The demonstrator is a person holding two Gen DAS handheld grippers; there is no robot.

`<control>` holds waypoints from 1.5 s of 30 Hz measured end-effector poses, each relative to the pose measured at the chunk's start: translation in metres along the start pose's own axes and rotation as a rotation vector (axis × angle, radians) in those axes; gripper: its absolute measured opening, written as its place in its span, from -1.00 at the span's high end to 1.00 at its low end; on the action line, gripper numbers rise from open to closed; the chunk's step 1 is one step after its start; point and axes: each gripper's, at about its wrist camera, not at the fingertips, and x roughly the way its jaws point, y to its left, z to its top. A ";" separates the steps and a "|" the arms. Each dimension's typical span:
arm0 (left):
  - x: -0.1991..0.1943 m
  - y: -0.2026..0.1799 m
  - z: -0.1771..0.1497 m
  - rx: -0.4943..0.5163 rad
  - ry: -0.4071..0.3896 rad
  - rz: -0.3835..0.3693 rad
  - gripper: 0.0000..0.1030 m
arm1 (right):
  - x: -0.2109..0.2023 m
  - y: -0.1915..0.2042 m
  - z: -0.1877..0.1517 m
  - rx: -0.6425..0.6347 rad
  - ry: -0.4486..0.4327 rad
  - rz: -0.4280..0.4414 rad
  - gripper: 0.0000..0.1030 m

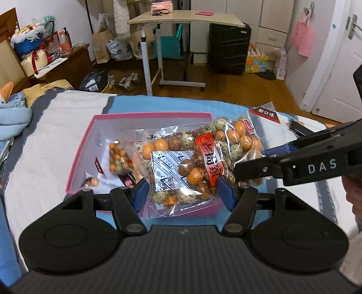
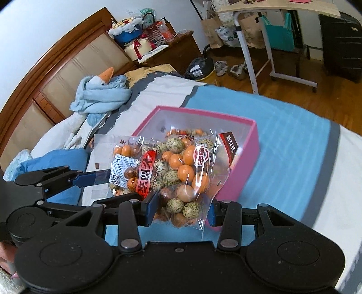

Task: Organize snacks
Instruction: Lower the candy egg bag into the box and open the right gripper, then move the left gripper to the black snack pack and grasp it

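A clear snack bag (image 1: pixel 203 158) full of orange and speckled round balls, with a red label, hangs over an open pink box (image 1: pixel 81 158). My left gripper (image 1: pixel 183 192) is shut on its near end, blue pads pressing both sides. The right gripper (image 1: pixel 253 162) comes in from the right and clamps the bag's right end. In the right wrist view the same bag (image 2: pixel 176 171) sits between the right gripper (image 2: pixel 181 210) pads, above the pink box (image 2: pixel 246 153), and the left gripper (image 2: pixel 106 187) holds its left edge. A second, smaller snack bag (image 1: pixel 117 158) lies inside the box.
The box rests on a bed with a blue and white cover (image 2: pixel 282 140). A blue blanket with a goose plush (image 2: pixel 101 90) lies towards the headboard. Beyond the bed are a wooden floor, a rolling desk (image 1: pixel 185 18), a black suitcase (image 1: pixel 228 47) and a cluttered nightstand (image 1: pixel 67 63).
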 end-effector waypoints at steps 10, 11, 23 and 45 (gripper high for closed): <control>0.068 0.050 0.017 -0.047 -0.028 0.012 -0.22 | 0.065 -0.010 0.036 0.002 -0.002 -0.028 0.05; 0.073 0.052 0.016 -0.048 -0.030 0.012 -0.22 | 0.071 -0.012 0.039 0.004 0.000 -0.030 0.02; 0.102 0.052 -0.002 -0.049 -0.014 0.050 -0.25 | 0.095 -0.017 0.037 -0.030 0.045 -0.105 -0.25; -0.026 -0.066 0.019 0.071 -0.097 -0.095 -0.30 | -0.121 -0.037 -0.019 -0.294 -0.076 -0.226 -0.25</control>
